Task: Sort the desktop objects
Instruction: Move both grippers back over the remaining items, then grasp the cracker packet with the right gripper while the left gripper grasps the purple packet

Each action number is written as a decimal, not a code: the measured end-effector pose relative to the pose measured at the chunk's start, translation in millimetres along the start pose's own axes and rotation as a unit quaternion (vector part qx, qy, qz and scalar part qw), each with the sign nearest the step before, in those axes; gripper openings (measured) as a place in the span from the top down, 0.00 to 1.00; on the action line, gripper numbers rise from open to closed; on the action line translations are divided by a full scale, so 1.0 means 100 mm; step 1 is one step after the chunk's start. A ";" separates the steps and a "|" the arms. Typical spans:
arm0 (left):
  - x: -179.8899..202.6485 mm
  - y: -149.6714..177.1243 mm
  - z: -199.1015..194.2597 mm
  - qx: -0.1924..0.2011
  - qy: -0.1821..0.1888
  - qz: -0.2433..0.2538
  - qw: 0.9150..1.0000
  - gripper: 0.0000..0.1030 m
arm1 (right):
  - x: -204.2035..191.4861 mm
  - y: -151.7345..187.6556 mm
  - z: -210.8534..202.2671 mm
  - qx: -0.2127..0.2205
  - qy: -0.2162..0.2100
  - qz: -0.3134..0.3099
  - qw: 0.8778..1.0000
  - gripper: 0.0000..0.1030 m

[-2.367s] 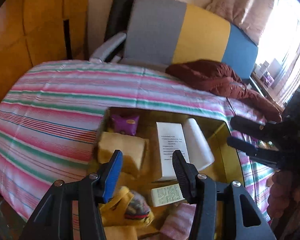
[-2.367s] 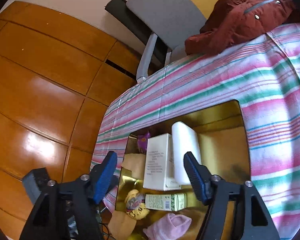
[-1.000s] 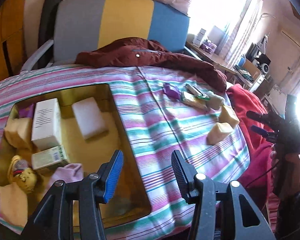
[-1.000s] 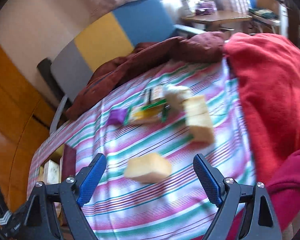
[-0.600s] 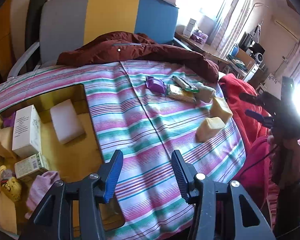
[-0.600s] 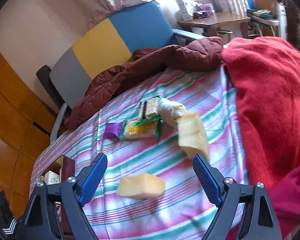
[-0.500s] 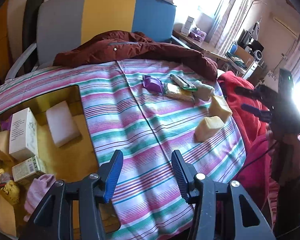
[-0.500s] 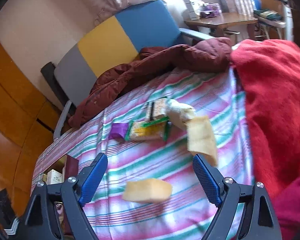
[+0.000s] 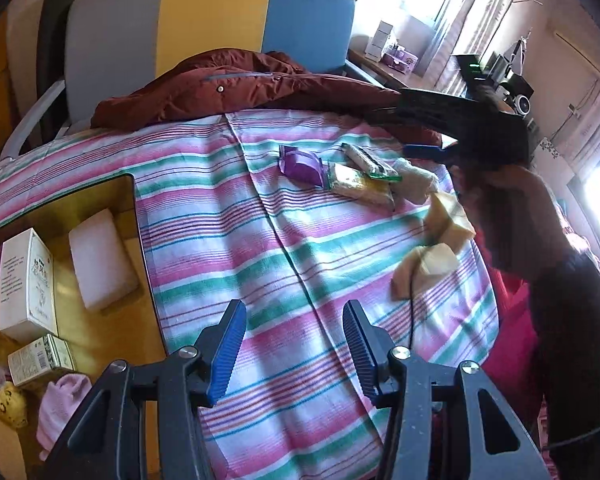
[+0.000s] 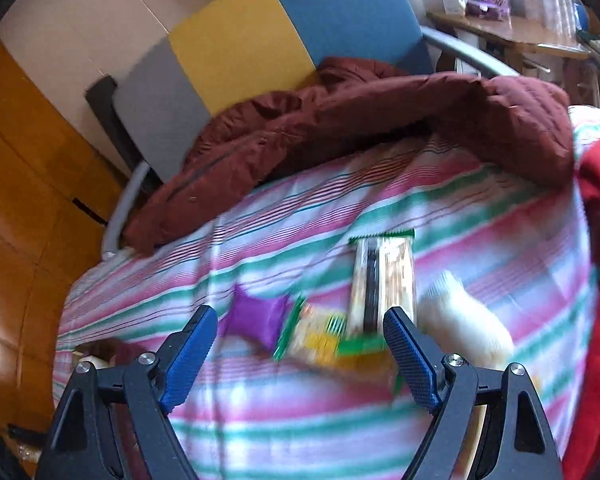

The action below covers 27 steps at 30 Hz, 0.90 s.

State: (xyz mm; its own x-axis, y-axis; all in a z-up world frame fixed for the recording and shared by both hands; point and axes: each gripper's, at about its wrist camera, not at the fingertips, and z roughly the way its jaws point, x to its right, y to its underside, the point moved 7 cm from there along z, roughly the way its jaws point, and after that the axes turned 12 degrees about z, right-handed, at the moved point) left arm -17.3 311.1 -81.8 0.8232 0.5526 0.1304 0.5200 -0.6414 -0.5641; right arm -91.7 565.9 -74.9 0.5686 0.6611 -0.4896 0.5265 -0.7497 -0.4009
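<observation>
Right claw [image 10: 300, 354]: mine, blue-padded jaws wide, nothing held, hovering over the packet cluster

Left claw [image 9: 296, 348]: jaws wide, nothing held, above bare cloth

Items to sort: purple foil sachet [image 10: 256, 318]; yellow-green snack packet [image 10: 320, 336]; clear long biscuit wrapper with green ends [image 10: 382, 276]; cream fluffy roll [image 10: 466, 330]; 2 pale yellow sponge blocks [image 9: 428, 268] nearer the cloth's right edge

Risk: packets touch and overlap, so I judge closing here may pinch 2 at once or slide the slick film away; the view is blurred, so aim is uncertain

Surface: pink, green and white striped cloth [image 9: 260, 240], soft, liable to bunch; yellow open box [image 9: 132, 208] set at its left, partly filled

Room: maroon padded jacket [image 10: 340, 120], grey-yellow-blue chair, bright window
</observation>
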 end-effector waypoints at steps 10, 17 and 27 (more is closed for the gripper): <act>-0.13 -0.16 0.21 -0.013 -0.018 -0.007 1.000 0.51 | 0.38 -0.26 0.53 -0.022 0.044 0.011 0.999 0.16; -0.19 -0.41 0.36 -0.018 -0.027 -0.025 0.999 0.51 | 0.27 -0.15 0.67 -0.053 0.087 -0.080 0.992 0.35; -0.14 -0.80 0.72 -0.036 -0.035 -0.034 0.998 0.52 | 0.15 -0.22 0.52 -0.029 0.064 -0.099 0.993 0.54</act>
State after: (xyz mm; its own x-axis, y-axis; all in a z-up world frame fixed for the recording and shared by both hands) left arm -86.6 392.9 -97.0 0.7689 0.6303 0.1077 0.5910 -0.6363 -0.4959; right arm -127.8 591.4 -114.0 0.5243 0.7959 -0.3028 0.6685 -0.6050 -0.4326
